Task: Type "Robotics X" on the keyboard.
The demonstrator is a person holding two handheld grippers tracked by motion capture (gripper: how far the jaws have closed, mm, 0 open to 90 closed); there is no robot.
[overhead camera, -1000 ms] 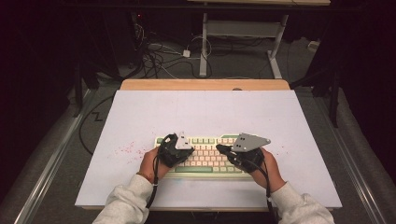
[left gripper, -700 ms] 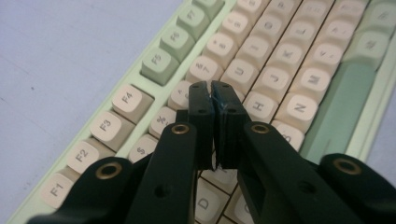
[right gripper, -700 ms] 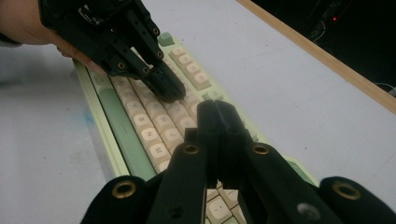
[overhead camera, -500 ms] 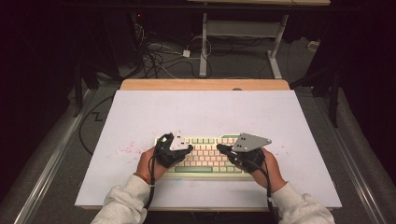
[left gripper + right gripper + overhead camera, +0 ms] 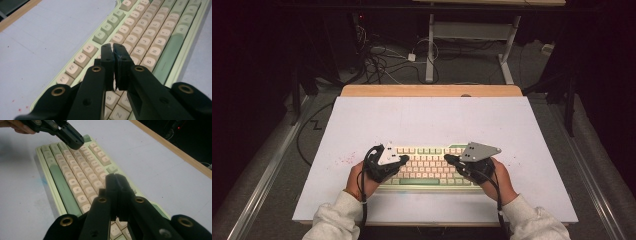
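Note:
A pale green keyboard (image 5: pixel 427 168) with cream and green keys lies near the front of the white table (image 5: pixel 427 120). My left gripper (image 5: pixel 405 159) hovers over its left end, jaws shut with nothing between them. In the left gripper view the gripper (image 5: pixel 113 47) points along the keyboard (image 5: pixel 150 37) above the number row. My right gripper (image 5: pixel 448 159) is over the right end, also shut and empty. In the right gripper view this gripper (image 5: pixel 116 177) hangs above the keyboard (image 5: pixel 75 182), with the left gripper (image 5: pixel 75 142) farther off over the far keys.
A wooden strip (image 5: pixel 432 90) borders the table's far edge. Cables (image 5: pixel 382 60) and a desk frame (image 5: pixel 472 35) sit on the dark floor beyond. Small red specks (image 5: pixel 344 160) mark the tabletop left of the keyboard.
My left gripper has slid a little to the left over the keyboard and lifted slightly. The right gripper has kept still.

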